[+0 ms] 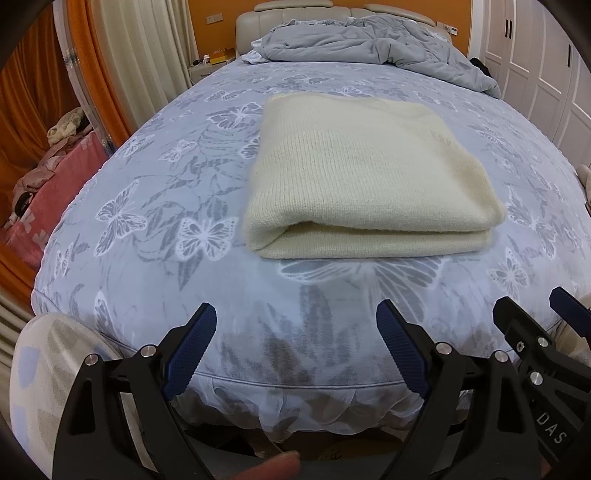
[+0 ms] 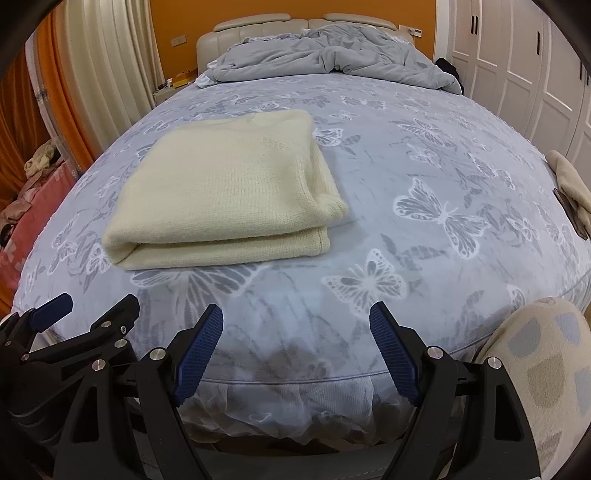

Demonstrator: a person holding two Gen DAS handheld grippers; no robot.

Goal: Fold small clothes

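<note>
On the bed (image 1: 155,206), toward its foot edge and apart from both side edges: one cream knit garment (image 1: 362,177), folded into a flat rectangle of several layers, fold facing the foot of the bed, lying on the butterfly-print sheet (image 2: 424,236). Same garment (image 2: 225,192) left of centre in the right wrist view, right of centre in the left wrist view. At the head edge: one rumpled grey duvet (image 1: 369,40), bunched against one padded beige headboard (image 2: 255,26). At the right side edge: one small beige cloth item (image 2: 570,184), kind not clear. Two grippers, both held level just off the foot edge, pointing up the bed, side by side and near each other, neither touching the garment. Left gripper (image 1: 295,350): jaws wide apart, nothing between the blue pads (image 1: 194,350), only sheet showing in the gap. Right gripper (image 2: 295,350): jaws likewise spread, empty, one blue pad (image 2: 393,350) on each side. Right gripper (image 1: 546,332) visible at the lower right of the left wrist view; left gripper (image 2: 74,325) at the lower left of the right wrist view. Patterned sleeve (image 2: 546,369) at the lower right, one more (image 1: 48,369) at the lower left.
</note>
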